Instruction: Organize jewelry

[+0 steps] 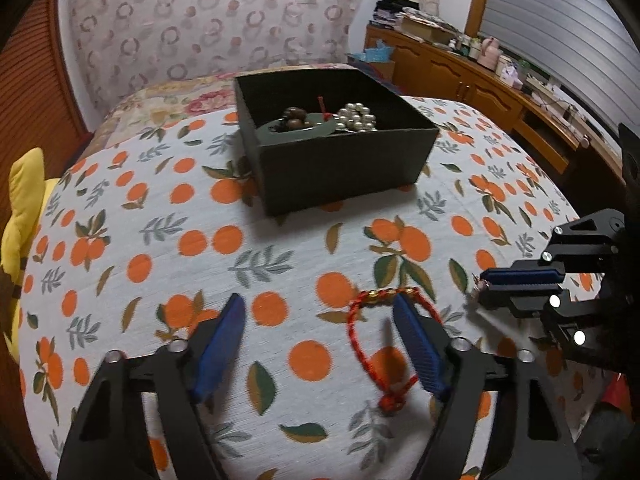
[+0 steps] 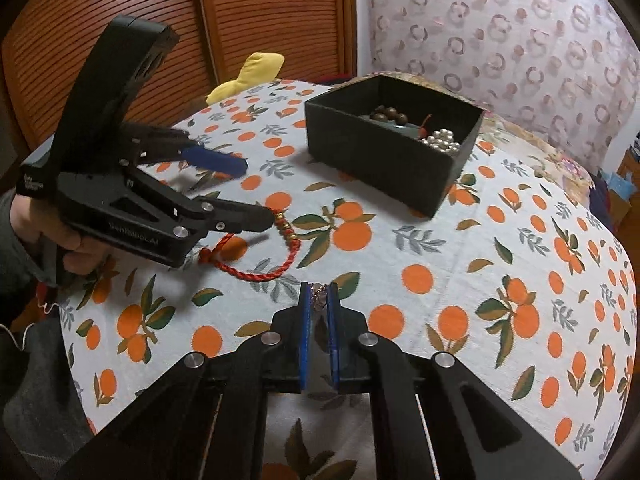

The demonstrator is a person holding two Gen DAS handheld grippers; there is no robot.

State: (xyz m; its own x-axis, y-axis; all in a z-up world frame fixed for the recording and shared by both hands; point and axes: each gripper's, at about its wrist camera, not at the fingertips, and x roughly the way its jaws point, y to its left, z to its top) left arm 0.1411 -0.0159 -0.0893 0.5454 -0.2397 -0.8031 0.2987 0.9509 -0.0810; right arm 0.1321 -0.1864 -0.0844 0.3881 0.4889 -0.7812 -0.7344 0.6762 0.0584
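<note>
Bed (image 1: 120, 208) covered with woven cloth, white ground printed with orange discs and green-grey leaves; surface slightly domed in both fisheye views.

Black box (image 1: 340, 168), square, matte, open-topped, resting on the cloth well beyond both grippers. Inside: brown wooden beads (image 1: 294, 116), round and glossy; a cluster of silver-white metallic beads (image 1: 358, 118) toward one corner; a smooth dark green ring-shaped piece (image 1: 316, 131) beneath them; a short red cord end standing up between the two bead groups.

Left gripper (image 1: 320, 320) — black angular frame, blue ribbed pads — spread wide, low over the cloth. Right-hand pad just beside or touching the red cord bracelet (image 1: 372, 344); contact not resolvable owing to motion blur. Nothing held between the pads.

Red cord bracelet: twisted braid, oval loop lying flat on the cloth, small gold beads (image 2: 285, 227) along the far arc, knotted red end (image 1: 390, 400) at the near arc. Located on the bed in front of the box, at the left gripper's tip in the right wrist view.

Right gripper (image 2: 319, 300) — same build — pressed together, pinching a fine silver chain piece (image 2: 319, 294) at the fingertips; item small, links only partly visible. Held just above the cloth, near the bracelet.
</note>
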